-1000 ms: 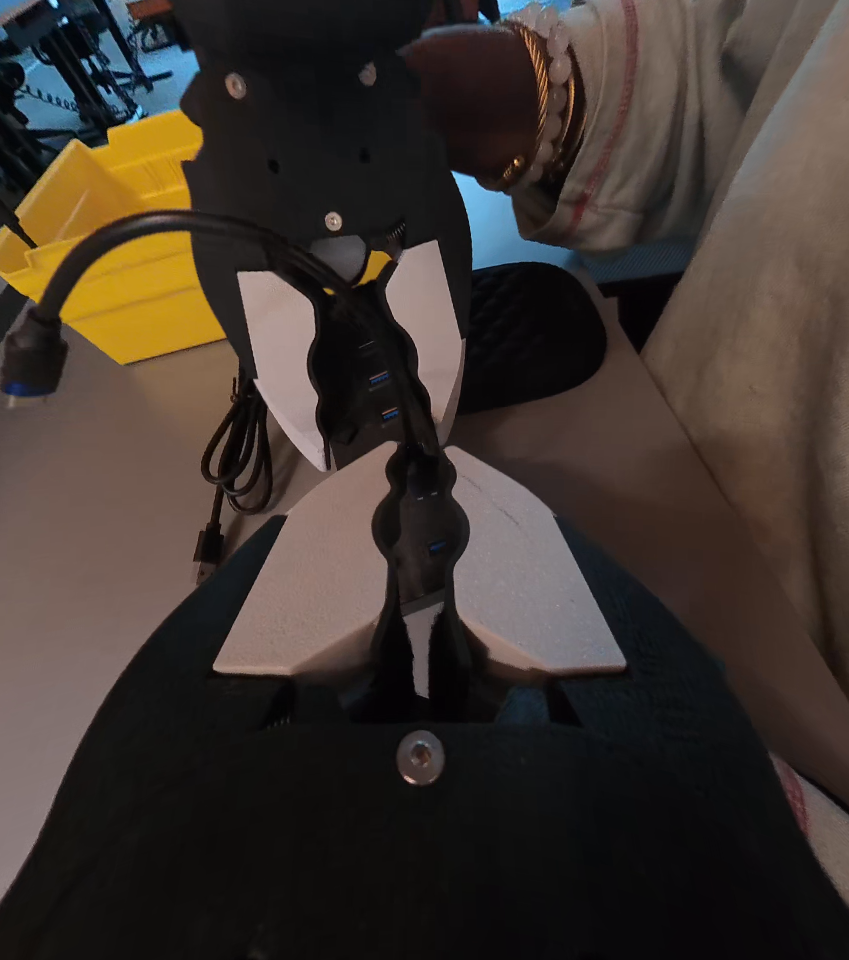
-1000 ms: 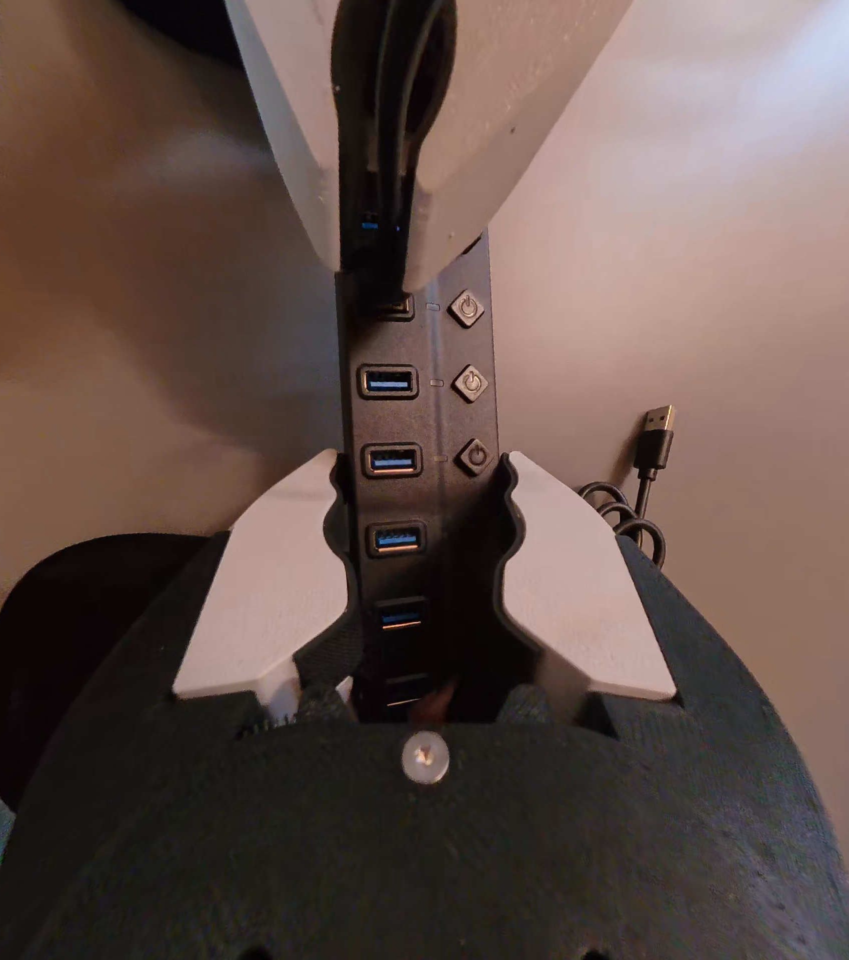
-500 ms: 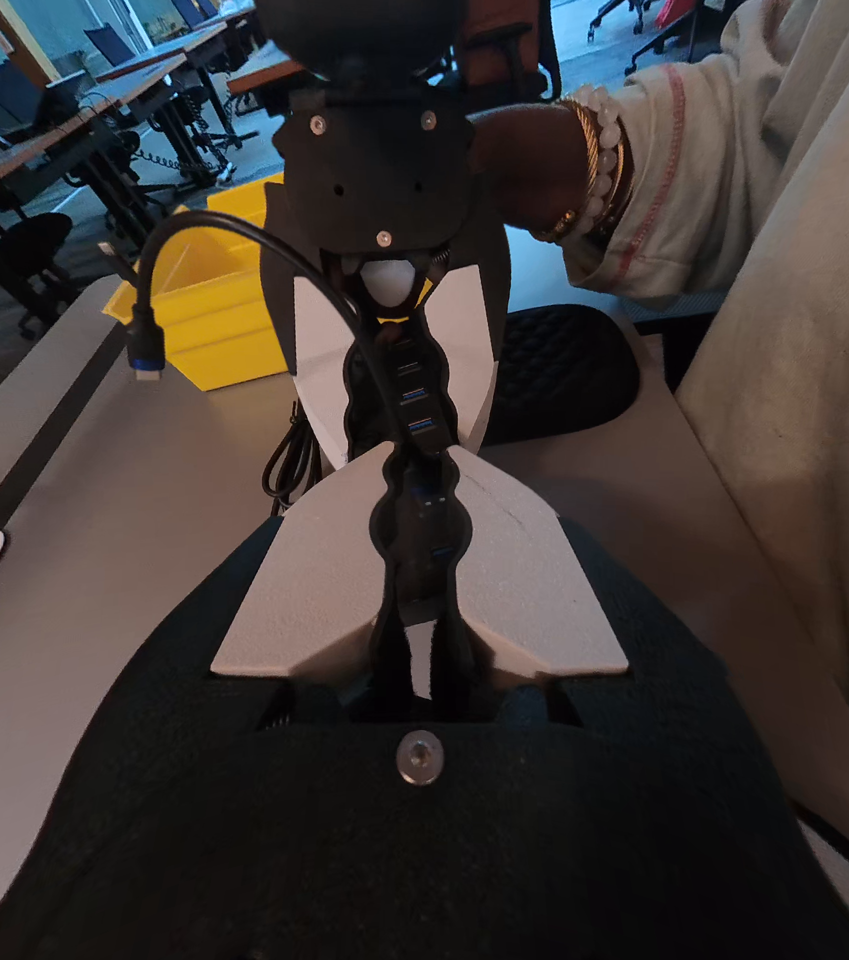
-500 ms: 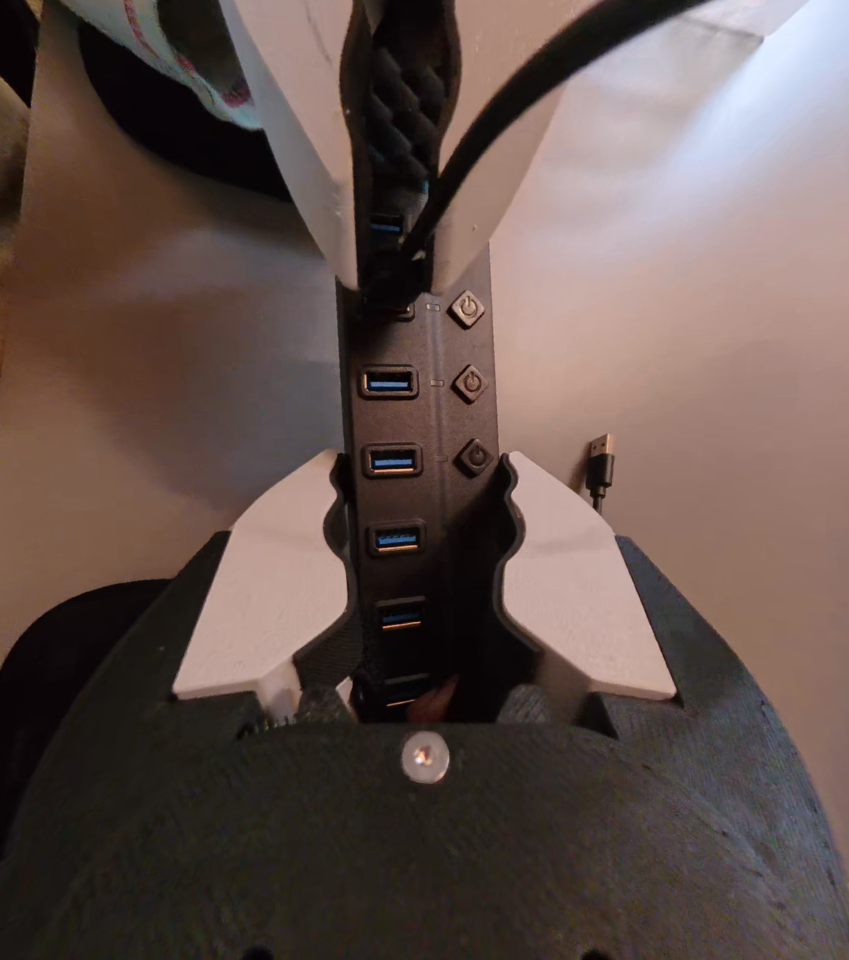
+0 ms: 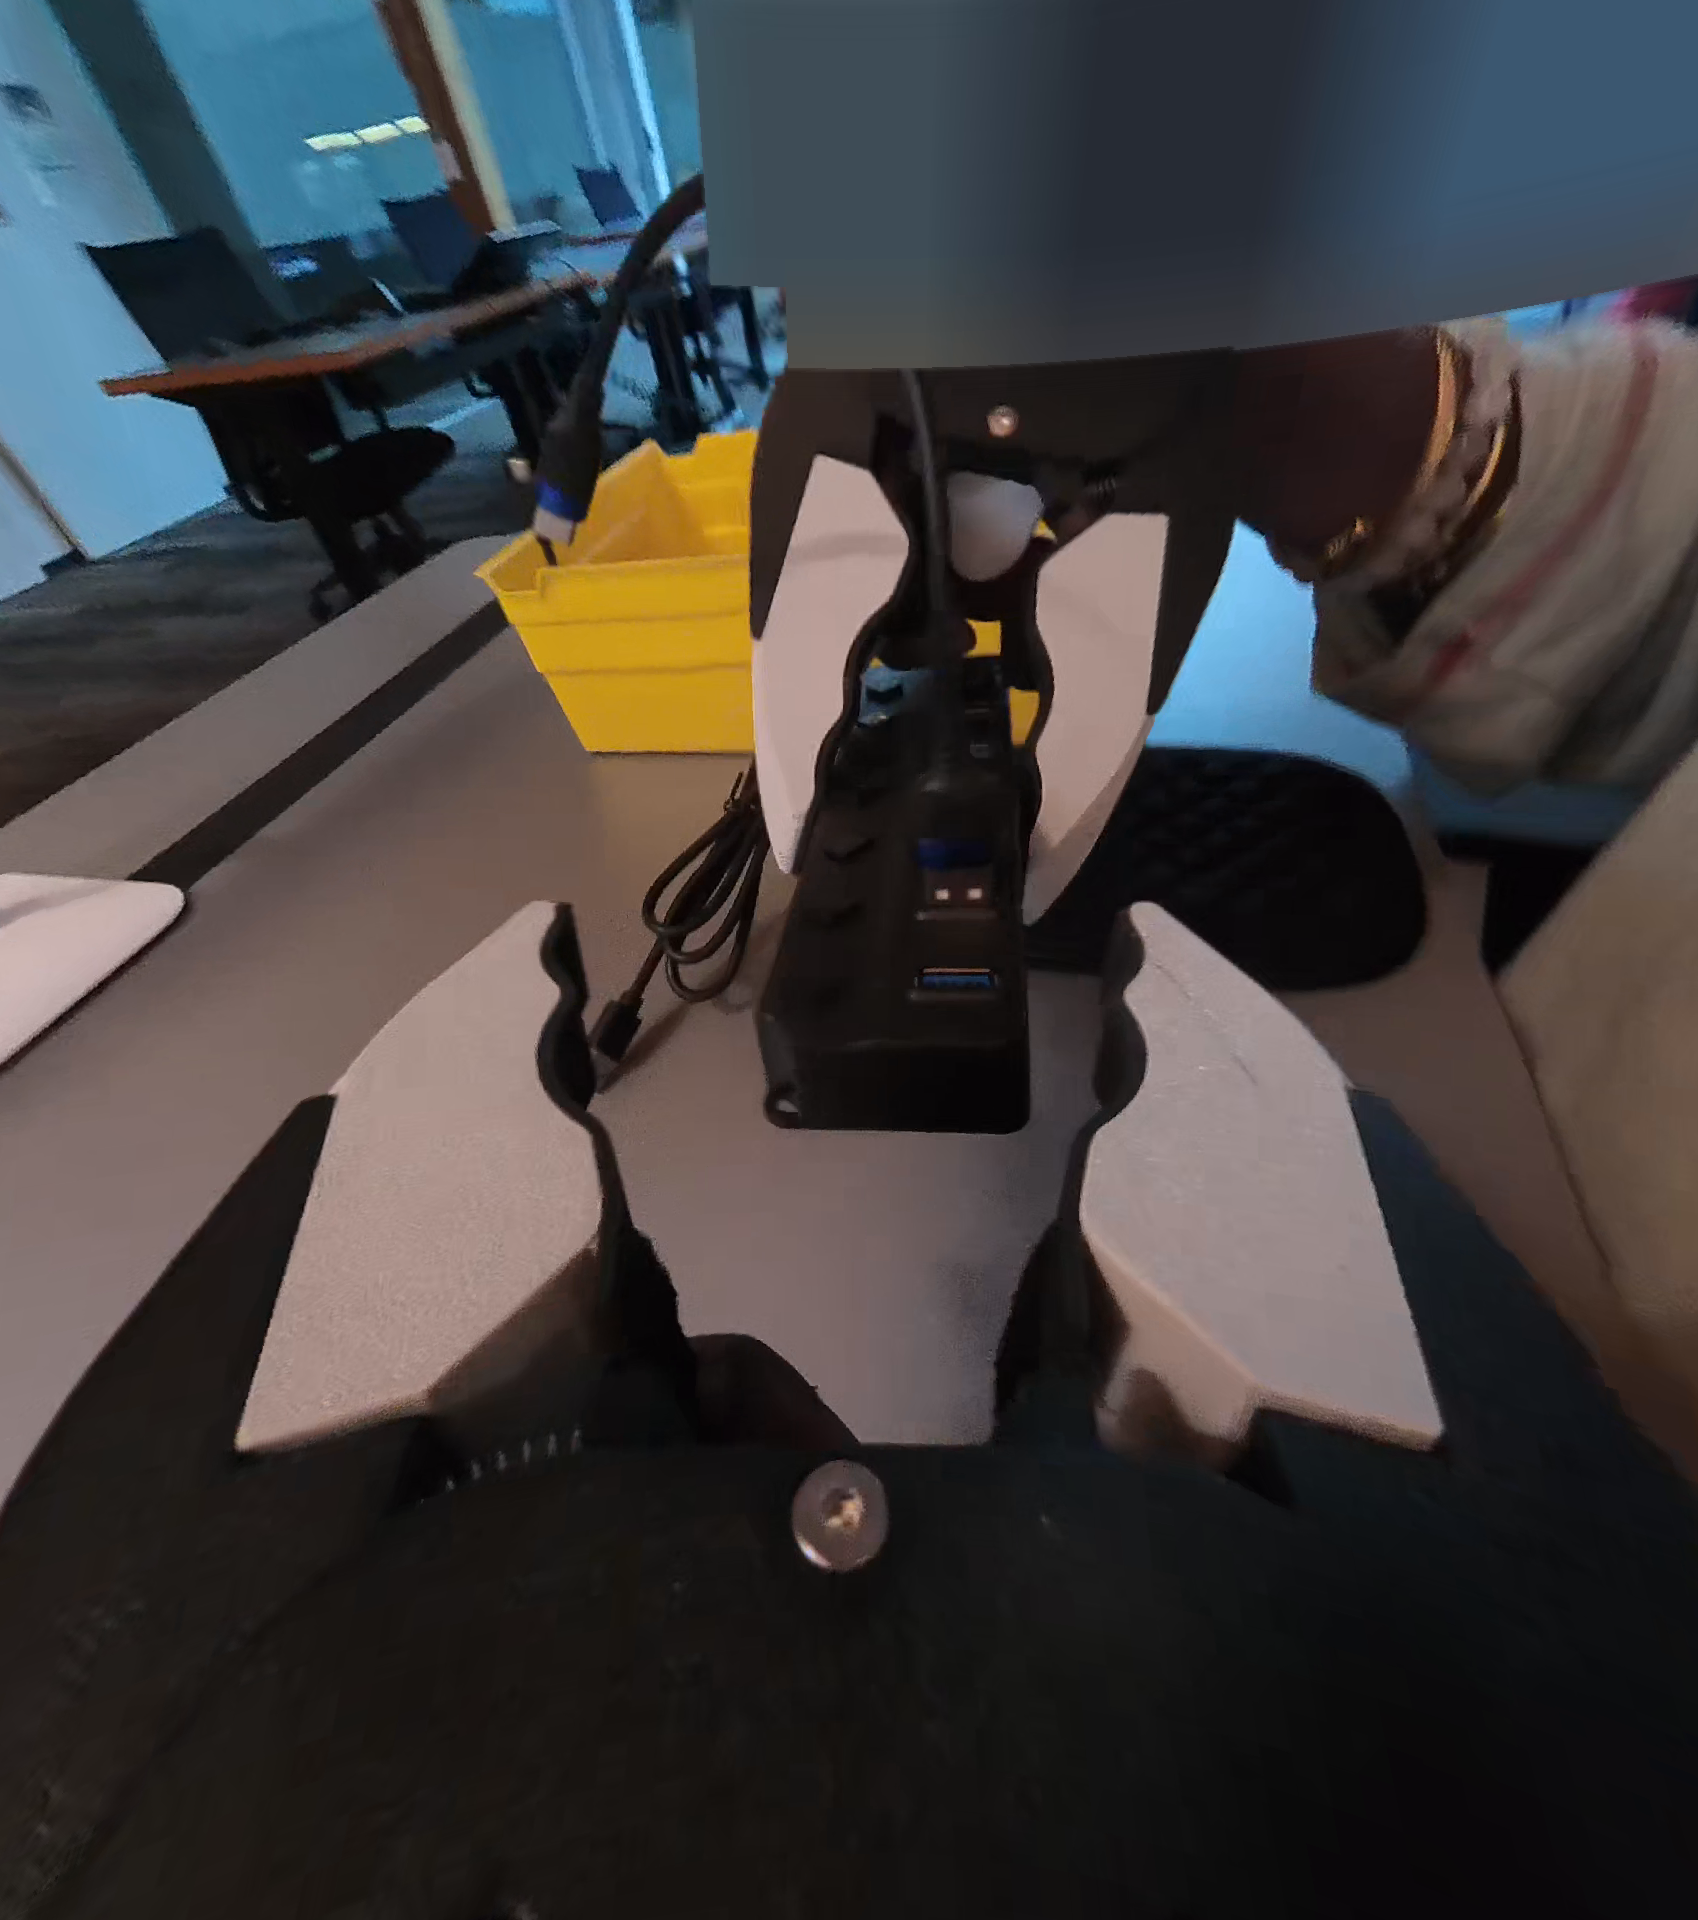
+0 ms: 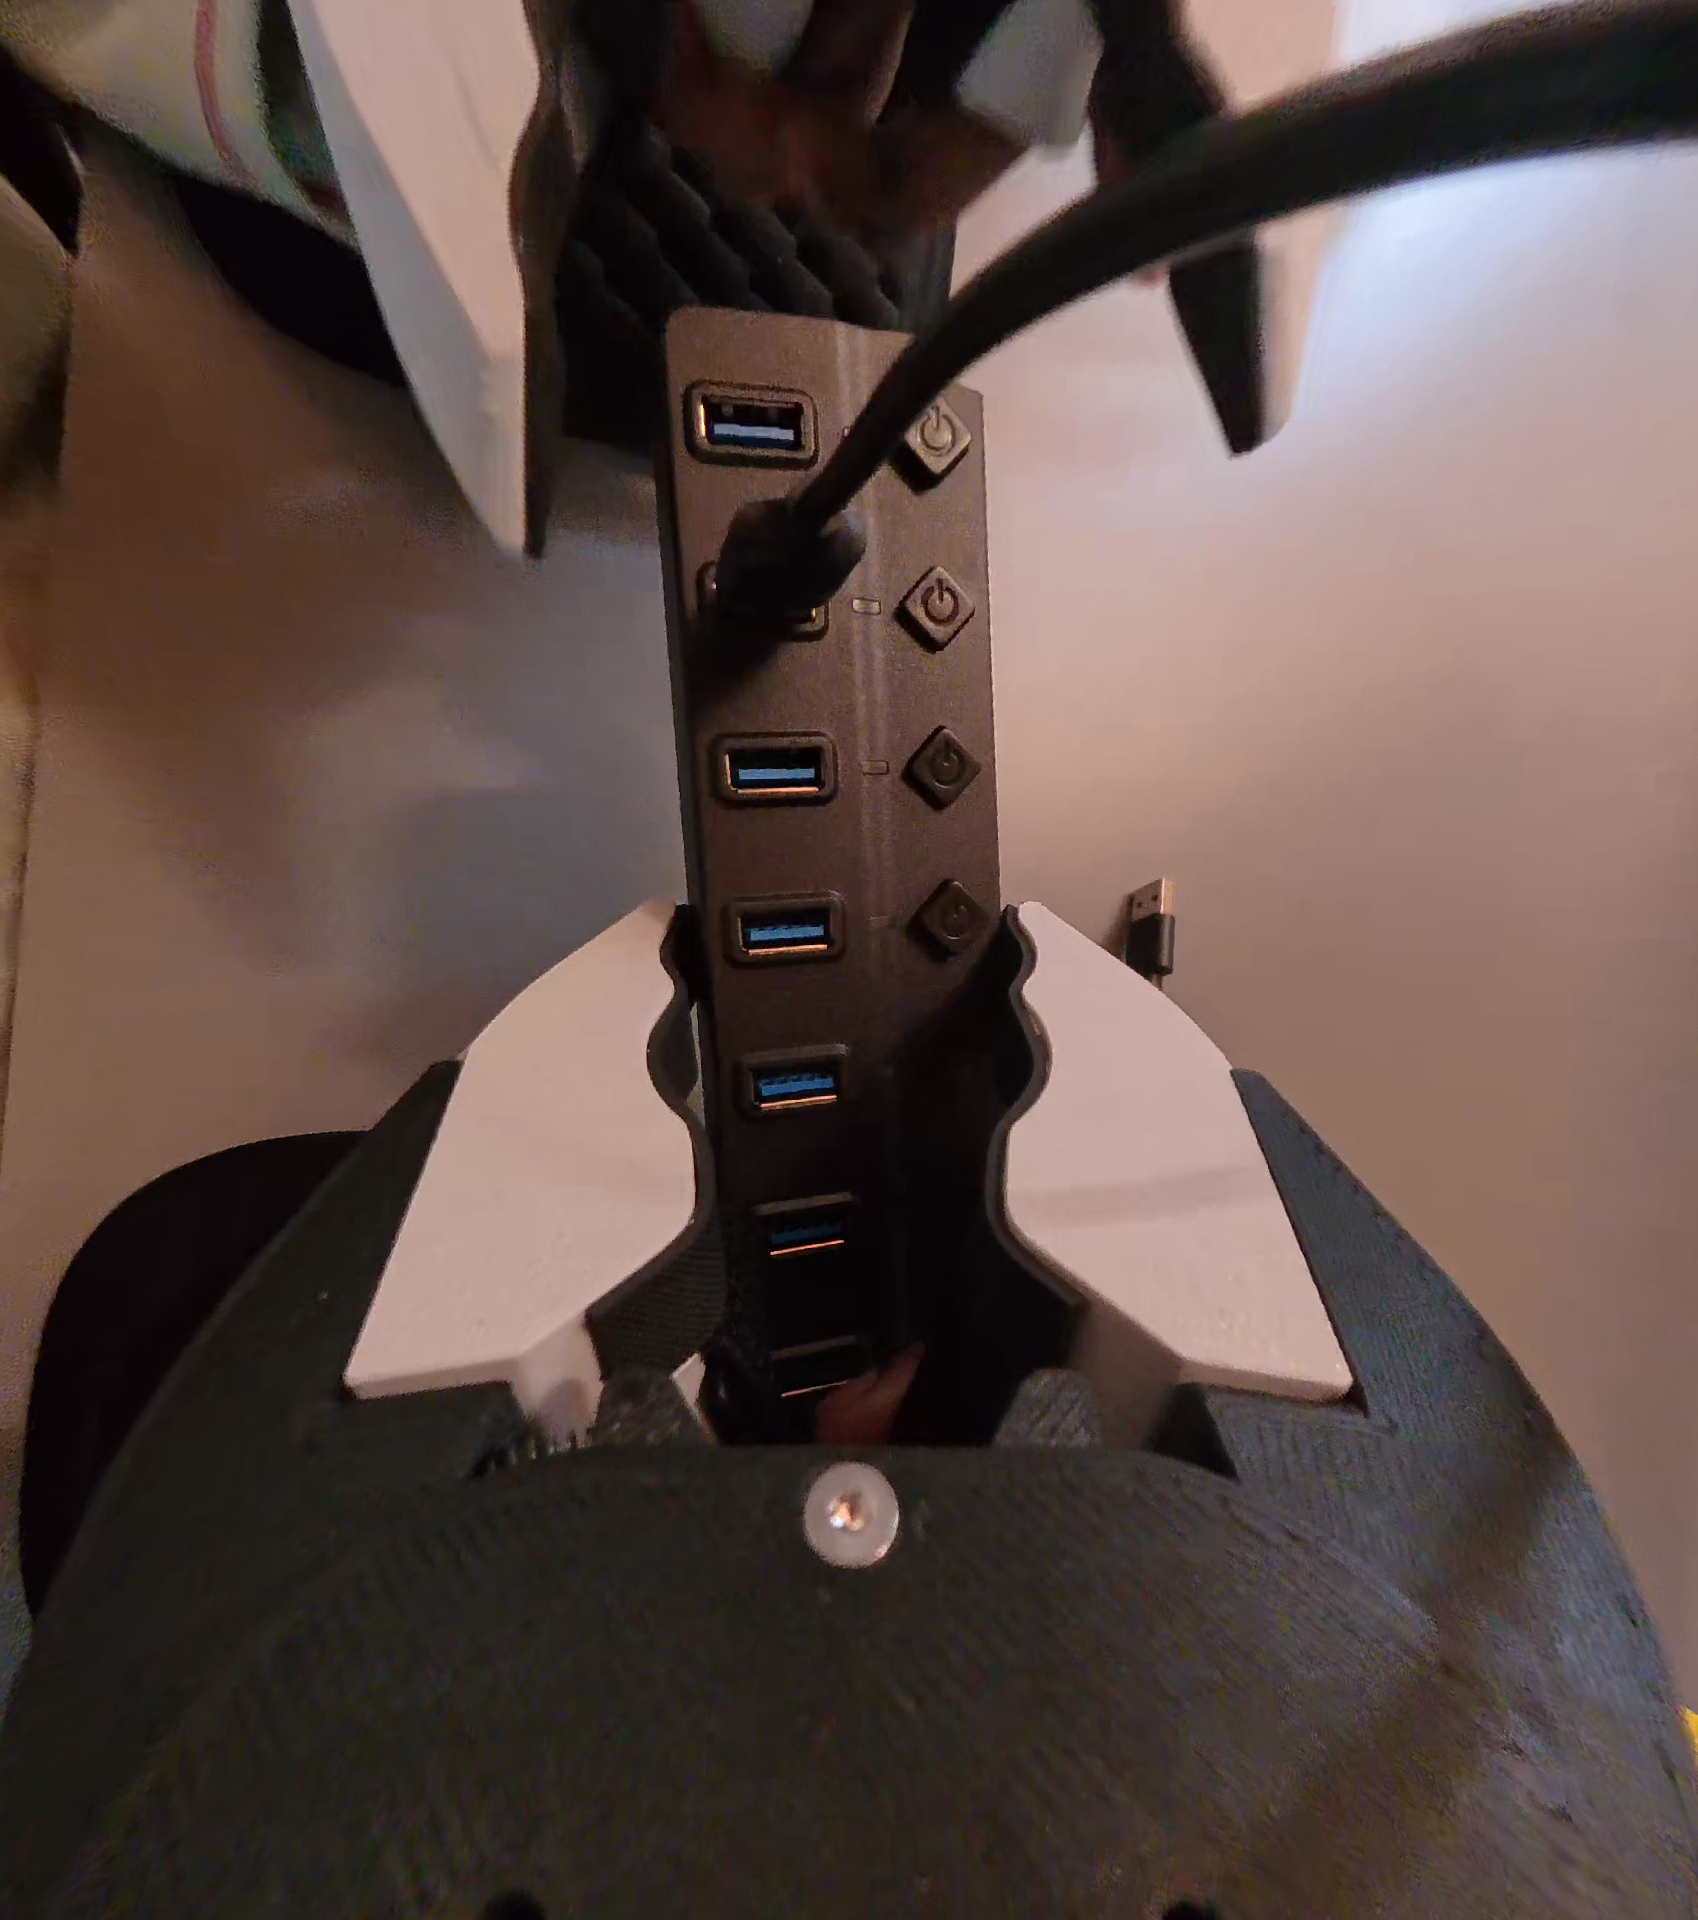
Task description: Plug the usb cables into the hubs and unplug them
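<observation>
A black USB hub (image 6: 772, 847) with a row of blue ports and power buttons lies on the grey table. My right gripper (image 6: 845, 925) is shut on the hub's near end. A thick black USB cable (image 6: 1240, 177) has its plug (image 6: 783, 561) in the second port from the far end. In the left wrist view the hub (image 5: 886, 1060) lies ahead with the plug (image 5: 949, 883) in it. The cable's free end (image 5: 559, 499) hangs in the air. My left gripper (image 5: 840, 997) is open and empty, just short of the hub.
A yellow bin (image 5: 637, 623) stands behind the hub. A thin black coiled cable (image 5: 710, 904) with a loose plug (image 6: 1151, 925) lies beside the hub. A black mesh pad (image 5: 1240, 862) and a person's sleeve (image 5: 1603, 571) are to the right. A white stand base (image 5: 14, 956) is to the left.
My left gripper has let go of the cable plug, opened and drawn back from the hub. The plug stays in the port. My right gripper still holds the hub.
</observation>
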`<state>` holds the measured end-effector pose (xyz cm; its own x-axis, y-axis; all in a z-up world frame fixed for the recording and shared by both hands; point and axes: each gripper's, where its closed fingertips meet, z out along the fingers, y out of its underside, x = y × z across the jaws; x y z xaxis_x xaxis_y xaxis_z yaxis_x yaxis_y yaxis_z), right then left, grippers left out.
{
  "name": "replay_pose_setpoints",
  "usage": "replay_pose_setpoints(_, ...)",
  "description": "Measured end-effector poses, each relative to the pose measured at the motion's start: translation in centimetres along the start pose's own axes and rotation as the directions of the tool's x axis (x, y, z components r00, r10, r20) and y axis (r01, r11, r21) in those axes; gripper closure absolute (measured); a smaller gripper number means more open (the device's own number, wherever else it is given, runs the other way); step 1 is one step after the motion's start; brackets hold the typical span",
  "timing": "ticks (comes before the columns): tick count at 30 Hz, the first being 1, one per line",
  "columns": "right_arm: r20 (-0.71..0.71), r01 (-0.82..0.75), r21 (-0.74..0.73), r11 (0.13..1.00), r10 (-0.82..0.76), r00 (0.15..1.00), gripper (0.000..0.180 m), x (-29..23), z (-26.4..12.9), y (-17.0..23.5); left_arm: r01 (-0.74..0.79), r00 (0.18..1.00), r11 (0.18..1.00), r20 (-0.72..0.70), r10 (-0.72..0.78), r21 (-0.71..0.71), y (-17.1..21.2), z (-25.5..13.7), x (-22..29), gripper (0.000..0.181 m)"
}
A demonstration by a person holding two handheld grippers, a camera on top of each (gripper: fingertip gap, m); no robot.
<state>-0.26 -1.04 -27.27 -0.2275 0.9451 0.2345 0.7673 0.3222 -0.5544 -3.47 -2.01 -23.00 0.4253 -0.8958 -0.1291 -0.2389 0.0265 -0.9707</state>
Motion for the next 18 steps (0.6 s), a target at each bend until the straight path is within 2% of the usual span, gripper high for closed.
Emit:
replay_pose_setpoints(3,0.005,0.002,0.046,0.999,-0.002,1.000,0.123,0.1,-0.8,-1.2,0.135,0.990,0.985,0.030,-0.139,0.107,0.2,0.8,0.2,0.074)
replay_pose_setpoints(5,0.010,-0.006,0.084,0.996,0.005,1.000,0.123,0.2,-1.4,-2.1,0.233,0.968,0.944,0.037,-0.248,0.233,-0.7,1.0,0.1,0.073)
replay_pose_setpoints(8,0.034,-0.025,0.165,0.986,0.019,0.999,0.123,0.2,-2.0,-4.1,0.387,0.907,0.759,-0.069,-0.415,0.523,-3.8,0.7,0.0,0.080)
replay_pose_setpoints(11,0.064,-0.047,0.236,0.971,0.032,0.997,0.123,0.1,-2.3,-5.8,0.417,0.891,0.604,-0.174,-0.420,0.679,-6.1,0.0,0.4,0.094)
replay_pose_setpoints(15,0.095,-0.055,0.278,0.959,0.030,0.995,0.123,-0.1,-2.3,-7.1,0.337,0.924,0.591,-0.138,-0.356,0.733,-6.9,-0.3,0.6,0.117)
replay_pose_setpoints(18,0.092,-0.063,0.292,0.954,0.037,0.995,0.123,-0.2,-1.8,-7.6,0.325,0.927,0.587,-0.127,-0.352,0.742,-6.9,-0.8,0.5,0.118)
